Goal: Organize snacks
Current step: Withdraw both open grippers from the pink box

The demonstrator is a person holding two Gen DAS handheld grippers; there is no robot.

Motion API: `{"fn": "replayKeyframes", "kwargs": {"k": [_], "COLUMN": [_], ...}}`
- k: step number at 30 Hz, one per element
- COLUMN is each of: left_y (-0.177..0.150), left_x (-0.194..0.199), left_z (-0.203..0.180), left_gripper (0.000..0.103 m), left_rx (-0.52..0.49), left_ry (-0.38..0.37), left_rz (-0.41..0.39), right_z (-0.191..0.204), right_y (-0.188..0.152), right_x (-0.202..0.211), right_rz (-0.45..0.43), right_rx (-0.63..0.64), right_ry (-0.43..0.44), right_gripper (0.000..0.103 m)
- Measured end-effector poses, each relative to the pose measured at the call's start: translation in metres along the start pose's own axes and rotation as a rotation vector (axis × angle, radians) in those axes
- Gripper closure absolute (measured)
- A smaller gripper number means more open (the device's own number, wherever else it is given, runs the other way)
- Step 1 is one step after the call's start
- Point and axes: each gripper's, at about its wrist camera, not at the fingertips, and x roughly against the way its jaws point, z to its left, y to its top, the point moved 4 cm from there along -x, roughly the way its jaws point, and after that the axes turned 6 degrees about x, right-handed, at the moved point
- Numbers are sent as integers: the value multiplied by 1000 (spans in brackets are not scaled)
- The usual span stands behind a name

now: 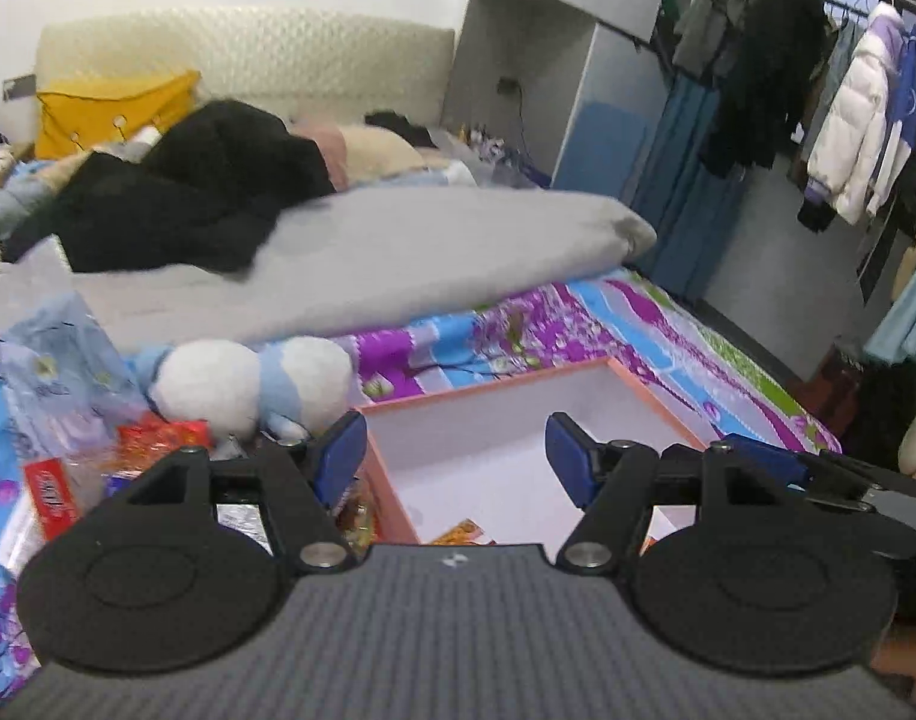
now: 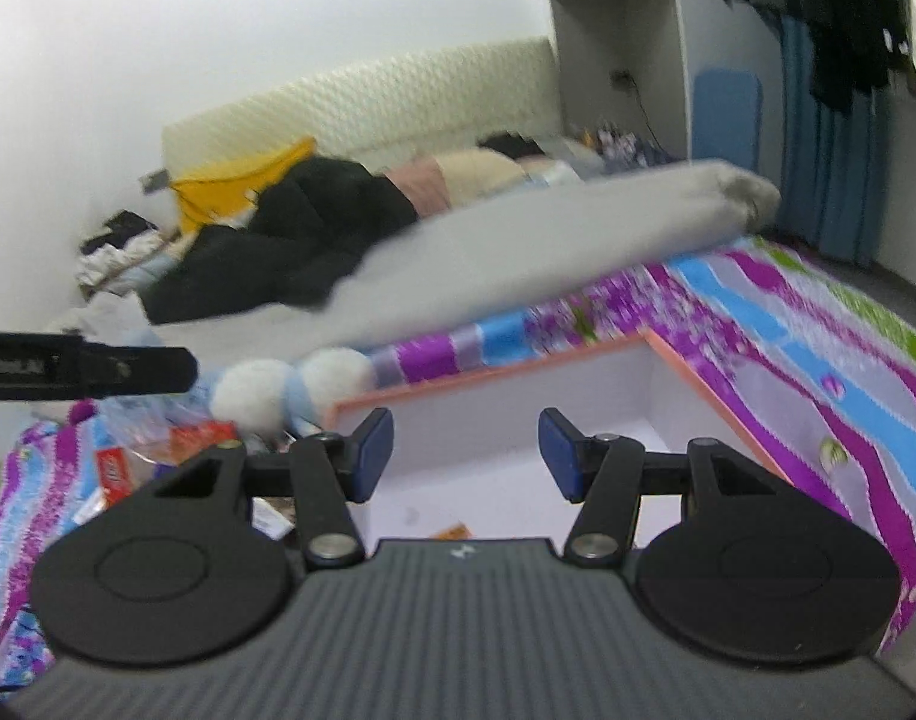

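Note:
A white box with an orange-pink rim [image 1: 488, 387] lies on the bed; it also shows in the right wrist view [image 2: 500, 372]. An orange snack packet [image 1: 461, 531] lies on its floor, also seen in the right wrist view [image 2: 455, 532]. A heap of snack packets [image 1: 158, 438] lies left of the box, with a red packet [image 1: 53, 498]; the heap shows in the right wrist view too [image 2: 182, 441]. My left gripper [image 1: 456, 453] is open and empty above the box's near left part. My right gripper [image 2: 465, 456] is open and empty above the box. The right gripper's side shows at right in the left wrist view [image 1: 818, 468].
A white and blue plush toy [image 1: 248, 384] lies behind the snack heap. A grey duvet [image 1: 398, 258], black clothing [image 1: 206, 192] and a yellow bag [image 1: 110, 108] lie on the bed with a purple patterned sheet [image 1: 668, 348]. Clothes hang on a rack [image 1: 818, 90] at right.

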Motion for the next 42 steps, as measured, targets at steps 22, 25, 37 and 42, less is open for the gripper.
{"fn": "replayKeyframes", "kwargs": {"k": [22,25,37,42], "left_y": [-86,-97,-169,-193], "left_x": [138,151,176,180], "left_z": [83,87,102,117], "left_gripper": [32,32,32,32], "left_rx": [129,133,180,221], "left_ry": [94,103,124,143], "left_rz": [-75,-65,-9,16], "right_z": [100,105,128,139], "right_y": [-56,-69,-122,-141], "right_x": [80,86,108,108], "right_rz": [-57,-26,21,39], "right_rx": [50,41,25,30], "right_ry": [147,168,179,179], "right_gripper": [46,46,46,46]}}
